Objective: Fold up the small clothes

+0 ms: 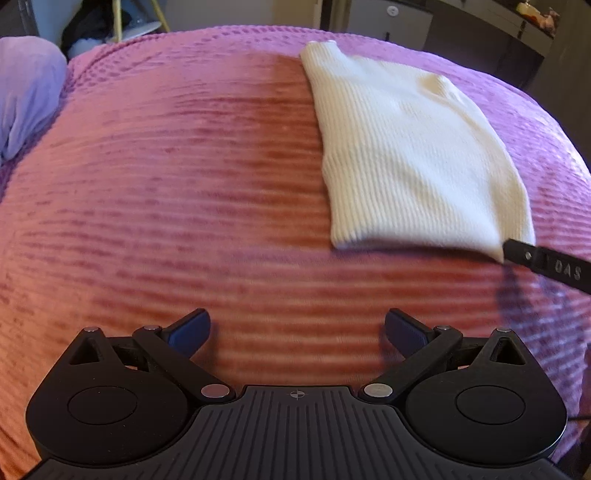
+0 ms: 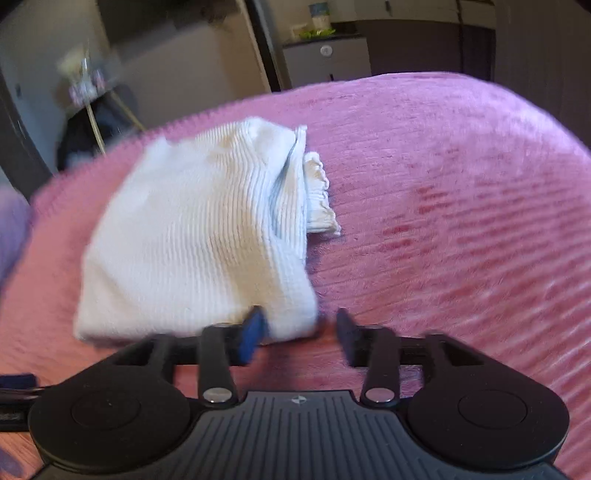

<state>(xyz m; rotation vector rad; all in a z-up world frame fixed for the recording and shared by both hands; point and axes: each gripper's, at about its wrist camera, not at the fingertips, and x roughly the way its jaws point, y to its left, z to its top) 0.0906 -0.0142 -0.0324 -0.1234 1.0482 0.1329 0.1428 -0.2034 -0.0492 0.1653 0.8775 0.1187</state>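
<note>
A folded cream ribbed garment (image 1: 406,155) lies on the pink ribbed bedspread (image 1: 184,206), with a frilled edge (image 2: 319,192) sticking out on its right side. My right gripper (image 2: 300,332) is at the garment's (image 2: 195,240) near right corner. Its jaws stand partly closed; the corner lies between them, and the right finger is clear of the cloth. In the left wrist view one of its fingers (image 1: 524,254) touches that corner. My left gripper (image 1: 297,328) hangs wide open over bare bedspread, left of and nearer than the garment, with nothing between its fingers.
A lilac pillow (image 1: 26,99) lies at the bed's far left. Beyond the bed's far edge stand a small grey cabinet (image 2: 325,62), dark furniture and a dark bundle with yellow rods (image 1: 110,29). Bare bedspread (image 2: 461,221) stretches to the right of the garment.
</note>
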